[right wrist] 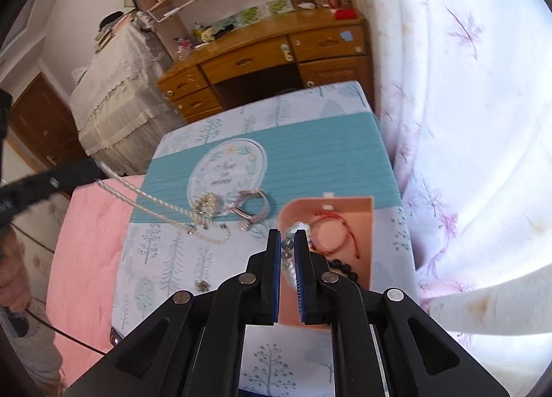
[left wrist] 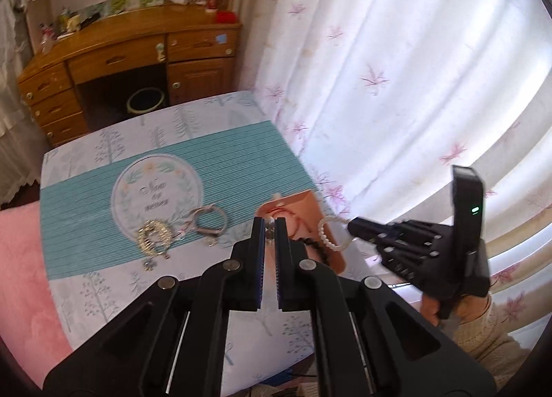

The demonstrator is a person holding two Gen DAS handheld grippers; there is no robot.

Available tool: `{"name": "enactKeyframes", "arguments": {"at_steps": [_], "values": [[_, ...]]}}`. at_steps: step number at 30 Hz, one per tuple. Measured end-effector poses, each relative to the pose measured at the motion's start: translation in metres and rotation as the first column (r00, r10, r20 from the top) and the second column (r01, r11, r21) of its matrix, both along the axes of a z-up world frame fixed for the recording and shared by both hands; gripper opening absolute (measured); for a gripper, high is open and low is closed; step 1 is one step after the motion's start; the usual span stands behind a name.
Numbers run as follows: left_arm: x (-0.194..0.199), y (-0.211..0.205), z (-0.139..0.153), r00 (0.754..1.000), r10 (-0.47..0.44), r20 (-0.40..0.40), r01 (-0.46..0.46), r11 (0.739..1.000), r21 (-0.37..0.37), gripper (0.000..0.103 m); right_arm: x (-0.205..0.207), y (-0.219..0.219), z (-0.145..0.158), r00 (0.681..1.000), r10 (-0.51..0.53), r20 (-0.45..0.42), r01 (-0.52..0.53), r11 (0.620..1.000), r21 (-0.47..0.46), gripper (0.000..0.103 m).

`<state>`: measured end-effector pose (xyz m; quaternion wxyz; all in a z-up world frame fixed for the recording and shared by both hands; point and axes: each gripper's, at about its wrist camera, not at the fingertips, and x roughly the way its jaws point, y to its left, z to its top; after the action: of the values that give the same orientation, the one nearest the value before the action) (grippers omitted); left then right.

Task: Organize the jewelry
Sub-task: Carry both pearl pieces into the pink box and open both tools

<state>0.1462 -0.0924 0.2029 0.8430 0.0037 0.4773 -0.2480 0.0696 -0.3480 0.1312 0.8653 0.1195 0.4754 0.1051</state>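
A pink tray [right wrist: 362, 210] lies on the table's right side with a red cord bracelet [right wrist: 333, 233] and a black bead bracelet [right wrist: 345, 269] in it. My right gripper [right wrist: 287, 245] is shut on a white pearl bracelet [right wrist: 293, 228] above the tray; it also shows in the left wrist view [left wrist: 329, 238]. My left gripper [left wrist: 270, 228] is shut on a silver chain necklace [right wrist: 151, 203] that stretches up from the table to the left. A gold bracelet [left wrist: 153, 236] and a pink strap bracelet [left wrist: 210, 221] lie on the teal mat.
The table [left wrist: 103, 279] has a tree-print cloth with a teal mat [left wrist: 224, 155]. A pink blanket [left wrist: 20, 276] lies to the left. A white curtain [left wrist: 396, 69] hangs on the right. A wooden desk [left wrist: 138, 55] stands behind. Small loose pieces [right wrist: 214, 236] lie near the gold bracelet.
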Motion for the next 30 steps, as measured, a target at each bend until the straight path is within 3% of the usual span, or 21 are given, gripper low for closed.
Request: {"name": "enactKeyframes", "arguments": {"at_steps": [4, 11, 15, 19, 23, 27, 30], "values": [[0.002, -0.035, -0.013, 0.999, -0.035, -0.02, 0.035, 0.999, -0.002, 0.003, -0.005, -0.009, -0.022, 0.999, -0.022, -0.045, 0.022, 1.0, -0.005, 0.008], [0.015, -0.077, -0.077, 0.991, -0.049, -0.128, 0.051, 0.999, 0.014, 0.003, -0.005, -0.005, -0.075, 0.991, -0.035, -0.127, 0.032, 0.999, -0.023, 0.008], [0.017, -0.086, -0.098, 0.987, -0.047, -0.154, 0.051, 0.998, 0.021, 0.003, -0.003, -0.004, -0.109, 0.981, -0.034, -0.191, 0.03, 0.999, -0.026, 0.008], [0.015, -0.087, -0.085, 0.991, -0.056, -0.125, 0.057, 0.998, 0.003, 0.003, 0.0, 0.001, -0.147, 0.961, -0.024, -0.274, 0.013, 0.999, -0.042, 0.008], [0.012, -0.085, -0.056, 0.994, -0.069, -0.082, 0.067, 0.998, -0.021, 0.003, 0.004, -0.003, -0.168, 0.95, -0.036, -0.311, 0.038, 0.999, -0.001, 0.01], [0.01, -0.088, -0.042, 0.996, -0.077, -0.054, 0.075, 0.997, -0.03, 0.003, 0.003, -0.006, -0.167, 0.956, -0.064, -0.287, 0.065, 0.998, -0.006, 0.028], [0.013, -0.091, -0.048, 0.996, -0.072, -0.054, 0.072, 0.997, -0.015, 0.003, 0.002, -0.009, -0.164, 0.962, -0.083, -0.261, 0.08, 0.997, -0.022, 0.035]]}}
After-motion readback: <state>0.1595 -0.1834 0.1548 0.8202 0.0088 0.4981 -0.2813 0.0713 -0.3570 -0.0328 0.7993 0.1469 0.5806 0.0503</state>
